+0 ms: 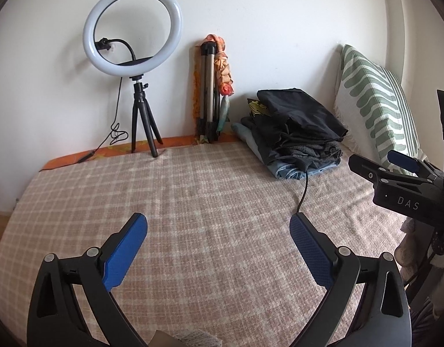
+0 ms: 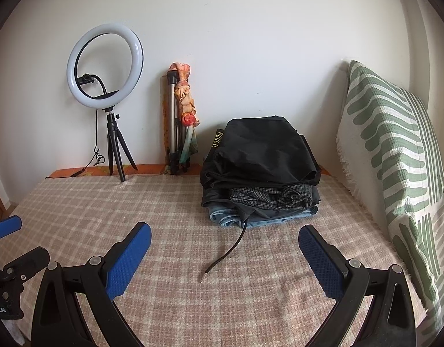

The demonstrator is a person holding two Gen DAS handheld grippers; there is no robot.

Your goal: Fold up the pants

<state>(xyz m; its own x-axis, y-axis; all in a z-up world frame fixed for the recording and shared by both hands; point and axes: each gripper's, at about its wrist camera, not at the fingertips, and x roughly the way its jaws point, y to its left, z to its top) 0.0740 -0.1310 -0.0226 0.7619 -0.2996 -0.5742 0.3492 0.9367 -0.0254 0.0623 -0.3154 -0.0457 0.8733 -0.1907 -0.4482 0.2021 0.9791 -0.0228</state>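
Note:
A stack of folded clothes (image 2: 262, 173) sits at the back of the bed, with black pants on top, a checked garment under them and blue jeans at the bottom. In the left wrist view the same stack (image 1: 297, 133) lies at the far right. A black drawstring (image 2: 224, 256) trails from the stack onto the blanket. My left gripper (image 1: 219, 231) hovers open over bare blanket, nothing between its blue pads. My right gripper (image 2: 224, 238) is open too, a short way in front of the stack, and appears from the side at the right edge of the left wrist view (image 1: 395, 170).
A pink checked blanket (image 1: 207, 196) covers the bed. A ring light on a small tripod (image 2: 106, 66) and a folded tripod with an orange scarf (image 2: 181, 115) stand against the back wall. A green-and-white patterned pillow (image 2: 395, 150) leans along the right side.

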